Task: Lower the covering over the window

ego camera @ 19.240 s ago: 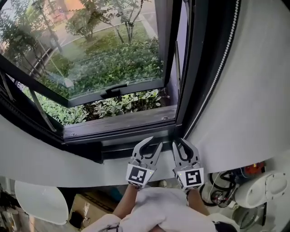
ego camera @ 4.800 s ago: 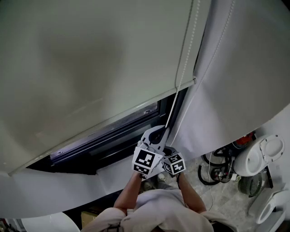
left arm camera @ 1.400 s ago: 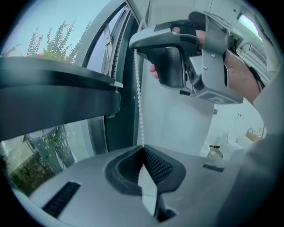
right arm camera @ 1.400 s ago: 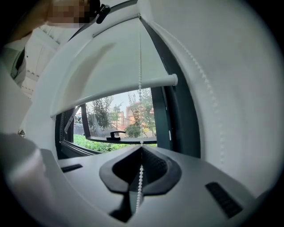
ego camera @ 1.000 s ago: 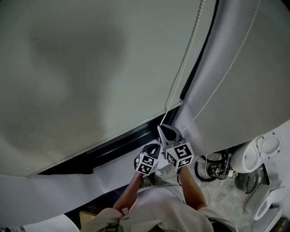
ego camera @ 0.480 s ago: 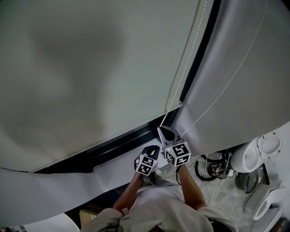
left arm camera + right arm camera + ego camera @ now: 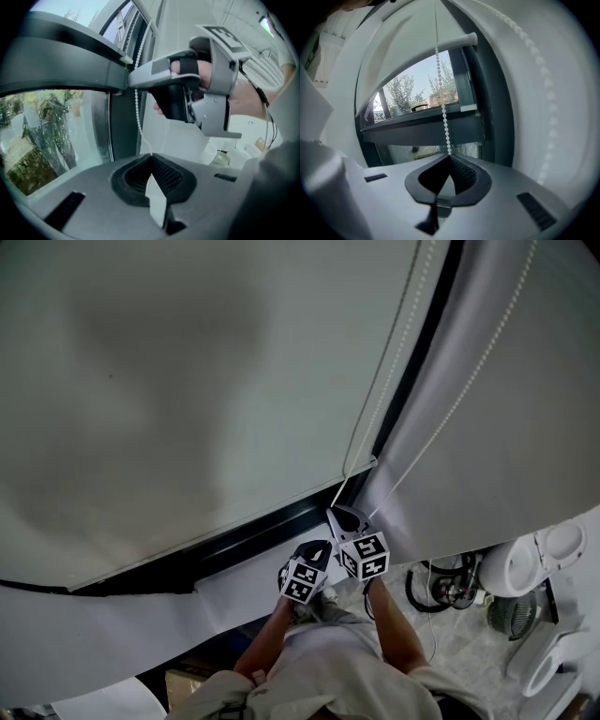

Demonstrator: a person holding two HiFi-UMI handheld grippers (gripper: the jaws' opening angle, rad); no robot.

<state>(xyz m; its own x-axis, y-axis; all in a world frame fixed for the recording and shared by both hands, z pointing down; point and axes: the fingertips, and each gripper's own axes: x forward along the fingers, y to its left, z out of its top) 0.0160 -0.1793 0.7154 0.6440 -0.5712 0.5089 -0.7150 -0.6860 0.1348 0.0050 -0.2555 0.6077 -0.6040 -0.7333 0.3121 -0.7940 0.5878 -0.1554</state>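
Left hand-held gripper [image 7: 322, 547] and right hand-held gripper [image 7: 335, 515] each clamp the cord [image 7: 443, 112] at centre, blind [image 7: 187, 381] filling upper left, cables [image 7: 433, 589] lower right.

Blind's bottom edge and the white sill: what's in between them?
A dark strip of window frame lies between blind and sill in the head view; the right gripper view shows bare glass there.

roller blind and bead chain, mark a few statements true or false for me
1. The right gripper is shut on the bead chain. True.
2. The left gripper is open and empty. False: it is shut on the chain too.
3. The roller blind covers most of the window. True.
4. The blind reaches the sill. False: a strip of glass shows below it.
5. The left gripper grips higher than the right. False: the right is higher.
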